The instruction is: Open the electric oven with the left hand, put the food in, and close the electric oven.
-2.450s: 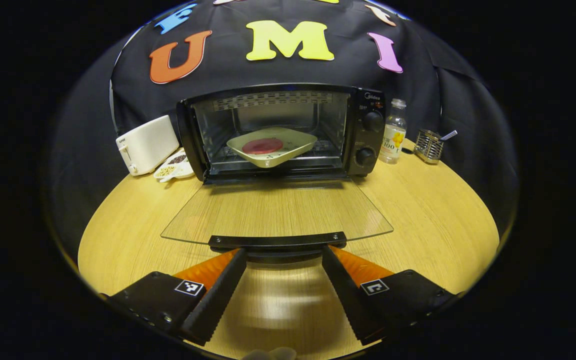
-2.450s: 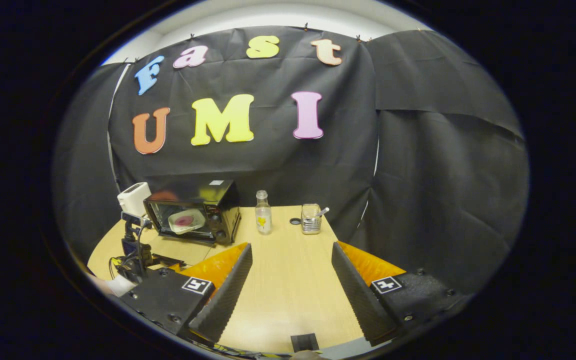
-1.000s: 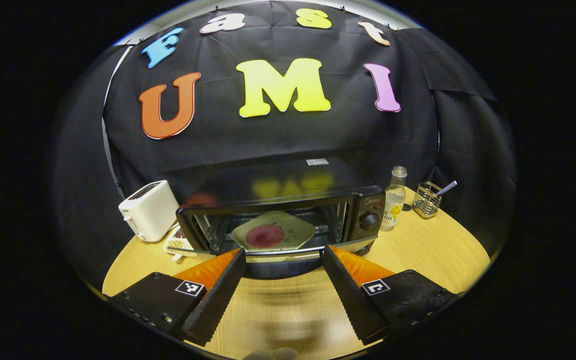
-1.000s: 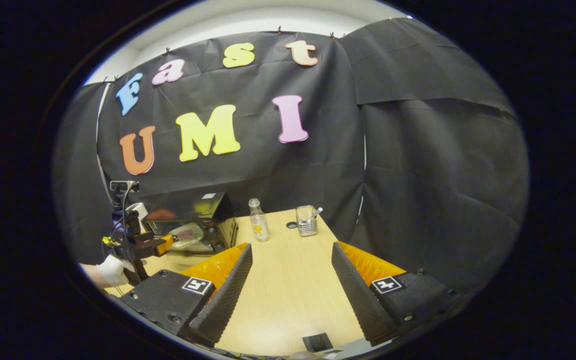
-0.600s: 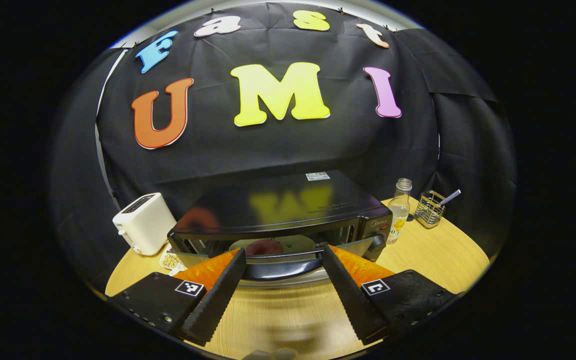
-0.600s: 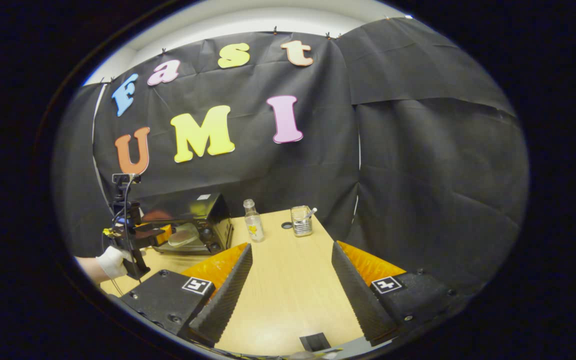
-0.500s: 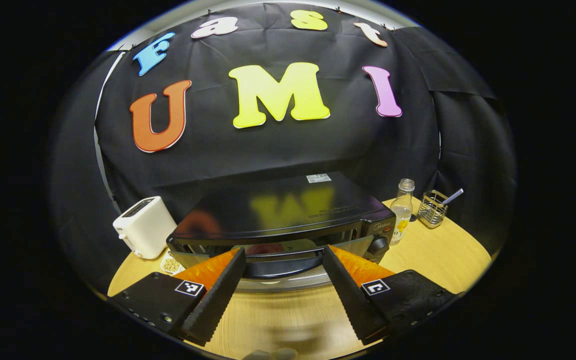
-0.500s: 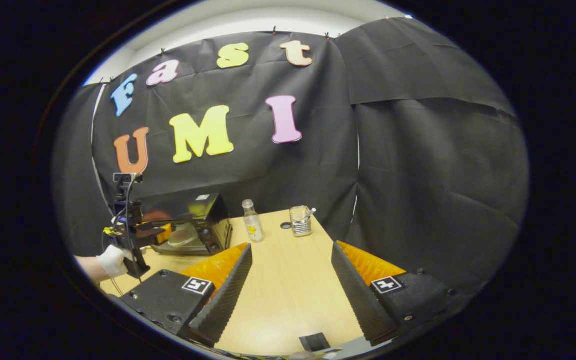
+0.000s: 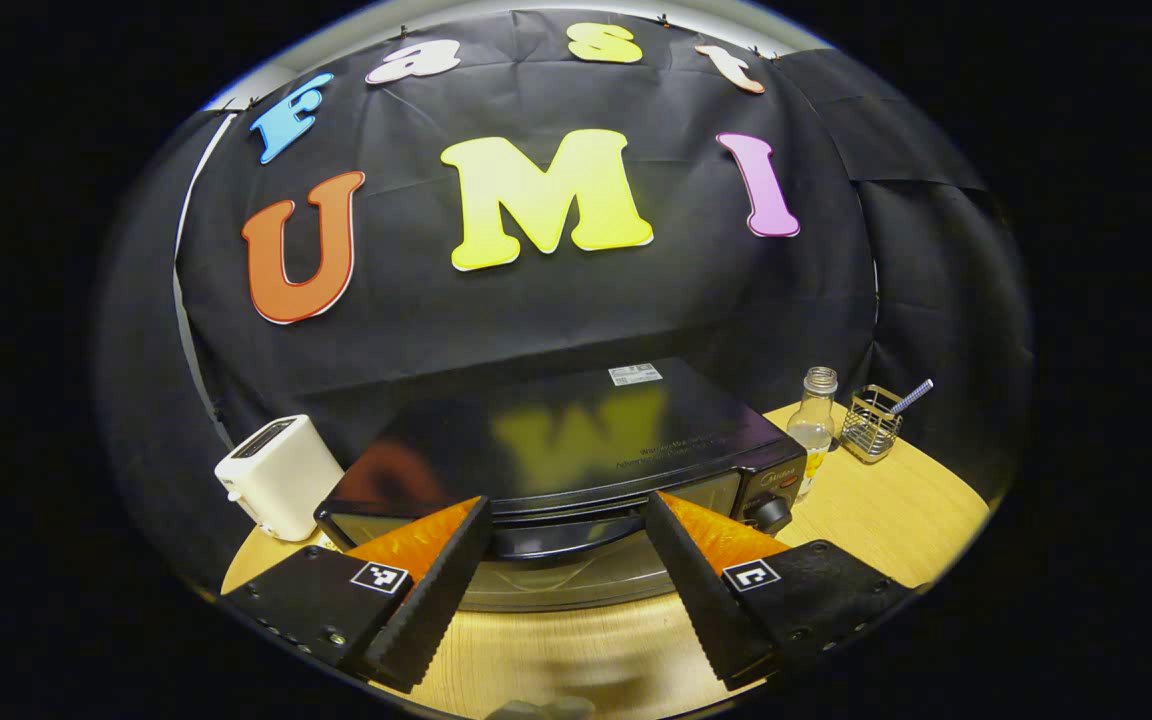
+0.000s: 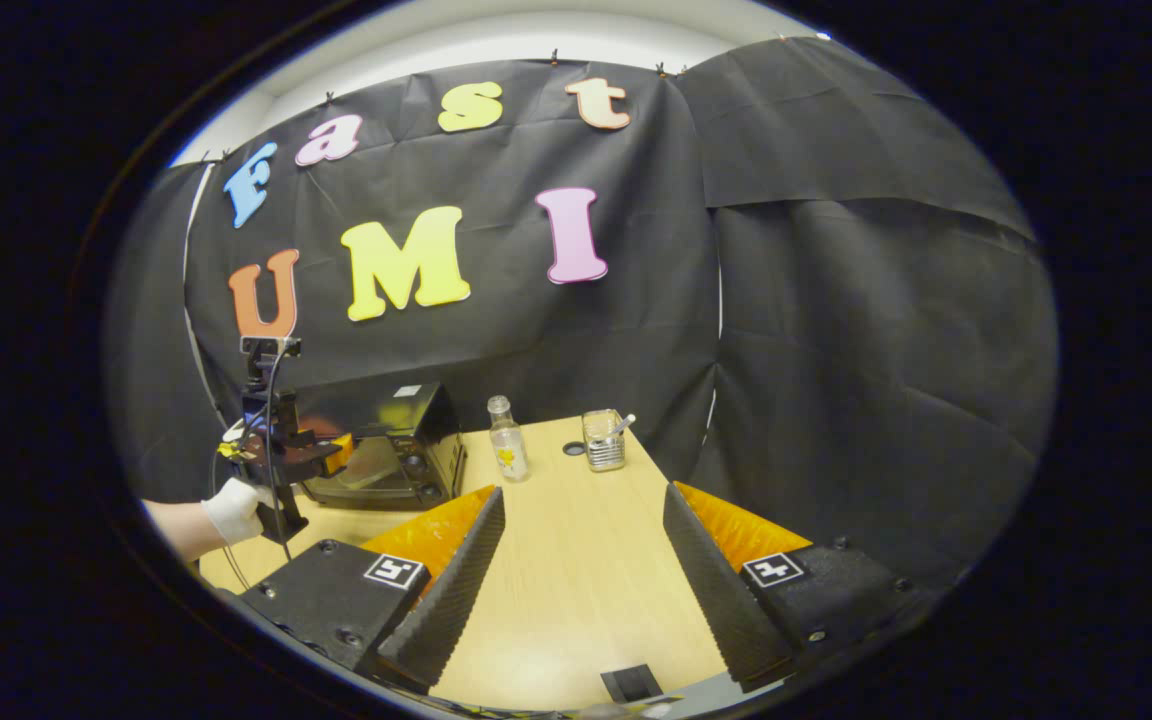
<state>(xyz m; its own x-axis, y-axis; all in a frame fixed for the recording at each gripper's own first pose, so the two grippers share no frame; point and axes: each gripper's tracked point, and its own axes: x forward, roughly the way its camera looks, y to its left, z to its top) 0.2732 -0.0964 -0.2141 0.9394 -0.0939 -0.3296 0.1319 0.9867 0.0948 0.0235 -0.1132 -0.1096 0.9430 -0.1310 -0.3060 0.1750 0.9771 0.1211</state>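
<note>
The black electric oven (image 9: 556,440) stands just ahead of my left gripper (image 9: 564,503). Its glass door (image 9: 576,585) is swung up almost against the front. The door's handle (image 9: 561,538) lies between the spread fingers, which do not press on it. The left gripper is open. The plate of food is hidden behind the door. In the right gripper view the oven (image 10: 396,440) is at the far left, with the left gripper (image 10: 286,455) held at its door by a gloved hand (image 10: 236,510). My right gripper (image 10: 581,495) hangs open over the table (image 10: 576,600), holding nothing.
A white toaster (image 9: 276,475) stands left of the oven. To the oven's right are a small glass bottle (image 9: 816,410) and a wire holder (image 9: 871,420) with a straw in it. The bottle (image 10: 506,440) and the holder (image 10: 604,440) stand at the table's back.
The oven door has swung up from lying flat to almost shut, with my left gripper rising behind its handle. The plate has gone out of sight. The right gripper has barely moved.
</note>
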